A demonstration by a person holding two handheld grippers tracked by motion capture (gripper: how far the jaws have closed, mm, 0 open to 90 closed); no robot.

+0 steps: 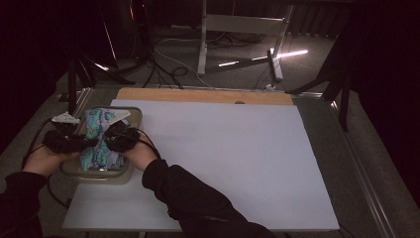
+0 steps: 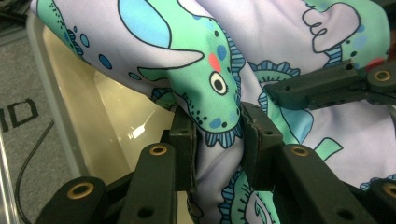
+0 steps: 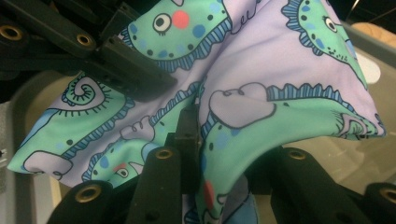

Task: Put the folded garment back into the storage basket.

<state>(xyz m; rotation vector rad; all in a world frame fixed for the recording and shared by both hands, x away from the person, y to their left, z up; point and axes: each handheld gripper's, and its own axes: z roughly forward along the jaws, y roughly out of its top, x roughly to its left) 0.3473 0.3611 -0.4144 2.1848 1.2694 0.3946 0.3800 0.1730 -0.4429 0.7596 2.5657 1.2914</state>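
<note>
High view: both grippers' jaws pinch patterned cloth (image 1: 99, 139) over a tray (image 1: 121, 177) on white table (image 1: 237, 163).

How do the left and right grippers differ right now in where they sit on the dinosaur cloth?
In the high view the left gripper comes at the dinosaur cloth from the tray's outer left edge, while the right gripper comes from the white-mat side. The left pinches a fold at a dinosaur's head; the right pinches beside a lilac cloud. Both are shut on the cloth above the tray.

Both claws, left (image 1: 85, 142) and right (image 1: 108, 135), grip patterned cloth (image 1: 99, 151) over a beige tray (image 1: 130, 171).
</note>
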